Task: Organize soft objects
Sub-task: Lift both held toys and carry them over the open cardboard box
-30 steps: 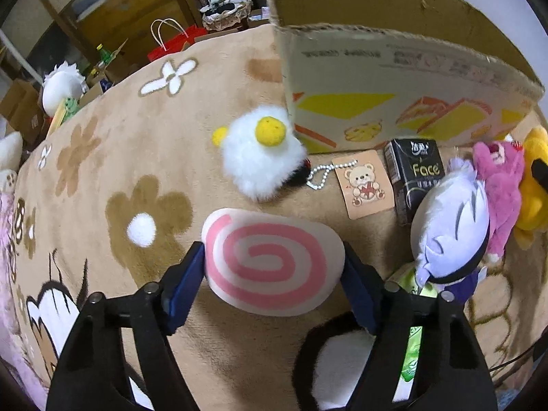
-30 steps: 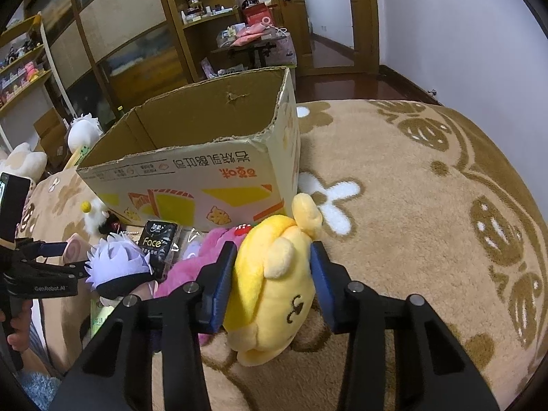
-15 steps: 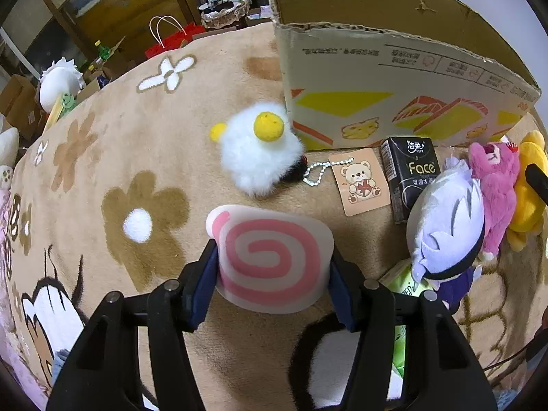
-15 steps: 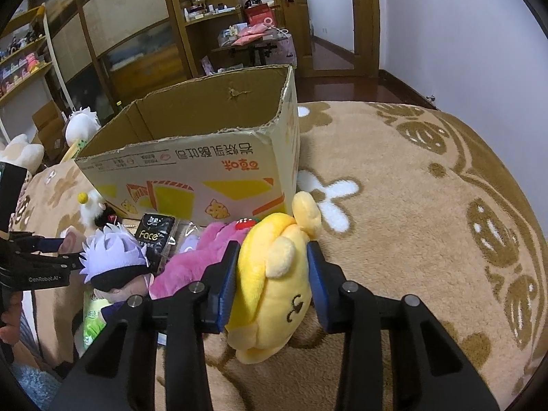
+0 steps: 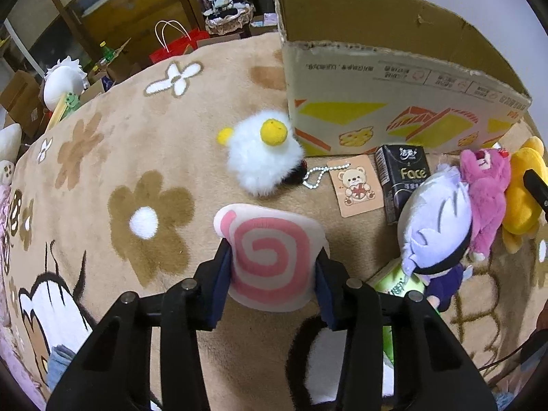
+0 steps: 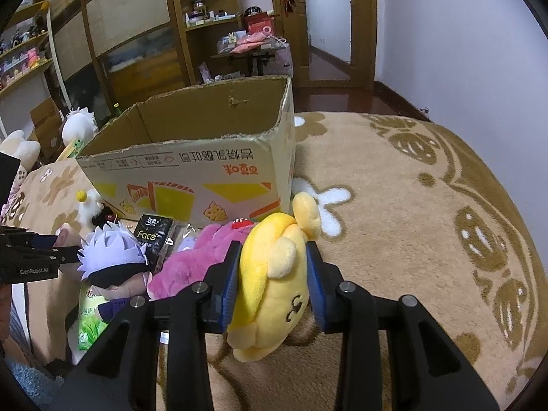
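The left tool (image 5: 272,274) clamps a pink spiral cushion (image 5: 270,257) at lower center, above the flowered rug (image 5: 102,178); the right tool (image 6: 272,284) squeezes a yellow plush (image 6: 274,274). The open cardboard box (image 6: 191,171) stands behind, with bare rug at right.

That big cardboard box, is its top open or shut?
Open. The cardboard box has no flaps over its top, and the right wrist view looks straight down onto its bare inner walls. Its floor is hidden.
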